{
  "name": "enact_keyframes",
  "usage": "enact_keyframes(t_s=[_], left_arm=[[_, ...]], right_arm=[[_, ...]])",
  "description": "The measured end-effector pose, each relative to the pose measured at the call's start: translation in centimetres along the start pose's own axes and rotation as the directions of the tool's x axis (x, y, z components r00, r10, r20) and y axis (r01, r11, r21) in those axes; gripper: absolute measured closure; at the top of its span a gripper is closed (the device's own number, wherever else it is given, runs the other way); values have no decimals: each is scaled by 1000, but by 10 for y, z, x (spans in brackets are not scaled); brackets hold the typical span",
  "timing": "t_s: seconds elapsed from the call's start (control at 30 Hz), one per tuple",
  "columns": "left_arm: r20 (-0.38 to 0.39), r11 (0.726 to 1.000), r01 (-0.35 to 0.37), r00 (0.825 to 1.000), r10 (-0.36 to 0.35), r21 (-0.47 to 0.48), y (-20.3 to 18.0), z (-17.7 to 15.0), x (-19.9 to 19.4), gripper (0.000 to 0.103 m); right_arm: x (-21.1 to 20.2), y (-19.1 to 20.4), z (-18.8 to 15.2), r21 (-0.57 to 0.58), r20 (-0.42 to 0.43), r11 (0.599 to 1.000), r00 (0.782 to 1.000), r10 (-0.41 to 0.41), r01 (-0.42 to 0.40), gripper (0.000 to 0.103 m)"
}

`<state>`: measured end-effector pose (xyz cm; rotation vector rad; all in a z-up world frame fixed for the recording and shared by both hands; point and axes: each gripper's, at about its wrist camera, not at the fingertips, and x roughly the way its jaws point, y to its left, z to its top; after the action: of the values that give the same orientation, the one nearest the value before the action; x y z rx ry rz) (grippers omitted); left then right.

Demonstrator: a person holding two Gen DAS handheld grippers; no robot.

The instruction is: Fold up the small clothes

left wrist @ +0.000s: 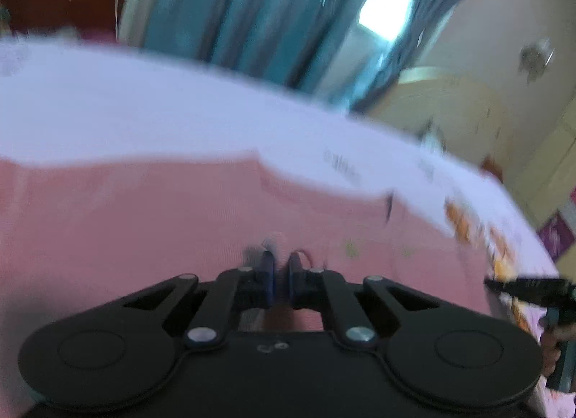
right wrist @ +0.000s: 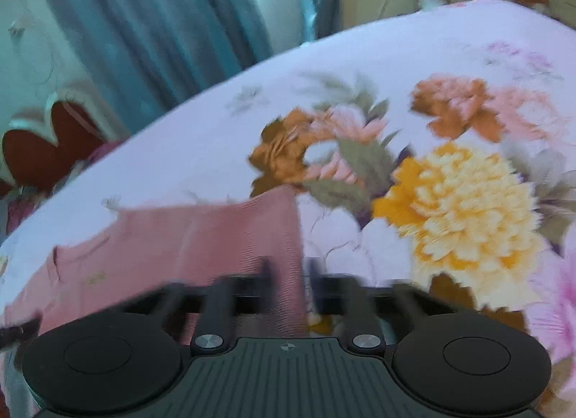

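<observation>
Bedroom, floral bedsheet (right wrist: 414, 151), teal curtains (right wrist: 144, 33)

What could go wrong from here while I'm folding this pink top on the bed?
The right hand-held gripper straddles only the pink top at its edge, jaws apart, so it may close on too little fabric and slip off.

The left hand-held gripper looks nearly closed low on the cloth; it could pinch the floral bedsheet along with it, though blur hides that.

Both views are smeared, suggesting fast motion that might skew the fold.

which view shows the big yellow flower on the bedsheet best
The right wrist view: the large yellow printed flower on the pale floral bedsheet fills its right half. The left wrist view catches only blurred orange print at its right edge.
</observation>
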<state>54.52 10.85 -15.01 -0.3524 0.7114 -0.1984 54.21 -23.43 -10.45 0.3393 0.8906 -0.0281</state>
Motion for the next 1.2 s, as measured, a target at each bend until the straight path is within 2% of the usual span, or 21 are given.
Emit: enact_keyframes(t_s=[0.07,0.13,0.23,0.27,0.3,0.33,0.43,0.47,0.5,0.53,0.6,0.63,0.67,0.73,0.77,0.83,0.9,1.03,1.1,1.13,1.2], left_arm=[[6,1000,-20,1000,20,-4,4,-6,-5,96],[-44,999,-34,998,34,5,11,-14,1,95],[-41,999,-45,998,45,-1,14,-11,-6,79],[-11,995,-97,995,97,8,11,-8,-16,66],[30,992,-119,993,119,29,7,-6,-24,57],[72,991,-118,991,114,58,-1,-5,-31,55],[24,986,-24,1000,20,166,-38,1,-23,51],[-19,980,16,1000,-12,201,-52,1,-13,41],[-69,973,53,997,-38,224,-62,0,-2,37],[-108,967,82,992,-57,240,-70,-1,7,37],[-119,959,64,992,-32,275,-73,-4,20,39],[-139,958,57,990,-18,281,-66,-3,26,43],[-147,970,50,989,-15,237,-52,0,33,56],[-138,985,81,989,-60,150,-34,8,32,61],[-148,987,87,987,-67,134,-33,12,30,61],[-130,987,93,989,-76,131,-37,16,21,51],[-99,982,111,990,-96,154,-44,14,5,41],[-100,971,150,986,-133,186,-64,-12,-32,41],[-181,968,115,981,-75,225,-64,-34,-30,46],[-184,961,113,981,-67,251,-62,-42,-27,43],[-166,946,94,985,-43,311,-70,-45,-33,44]], right_arm=[[-1,-3,-3,-3,9,1000,1000,-30,30,97],[0,-5,-4,-15,9,999,1000,-28,28,96],[-6,5,2,-57,22,995,997,-80,82,96],[-12,9,3,-64,55,992,993,-101,104,90],[-18,11,3,-67,79,994,994,-79,85,85],[-18,14,3,-67,68,997,997,-29,34,82],[-2,43,-3,-164,9,985,999,52,-50,82],[4,53,-5,-192,-8,978,997,78,-78,82],[10,64,-7,-230,-20,967,994,110,-112,82],[14,72,-8,-272,-22,955,993,118,-120,82],[21,76,-1,-340,5,938,997,73,-67,82],[25,67,7,-315,15,949,999,31,-25,82],[32,51,20,-258,16,965,999,-37,40,83],[38,25,37,-166,-6,984,998,-60,58,84],[36,18,43,-151,-30,988,999,-32,27,84],[25,22,42,-194,-23,980,999,-49,43,83],[3,25,29,-202,-25,979,1000,-7,2,83],[-46,30,-25,-213,-39,977,999,10,-18,83],[-62,27,-62,-225,-50,974,998,-25,13,83],[-67,27,-80,-258,-16,965,999,-52,46,84],[-80,32,-84,-249,28,966,997,-72,77,84]])
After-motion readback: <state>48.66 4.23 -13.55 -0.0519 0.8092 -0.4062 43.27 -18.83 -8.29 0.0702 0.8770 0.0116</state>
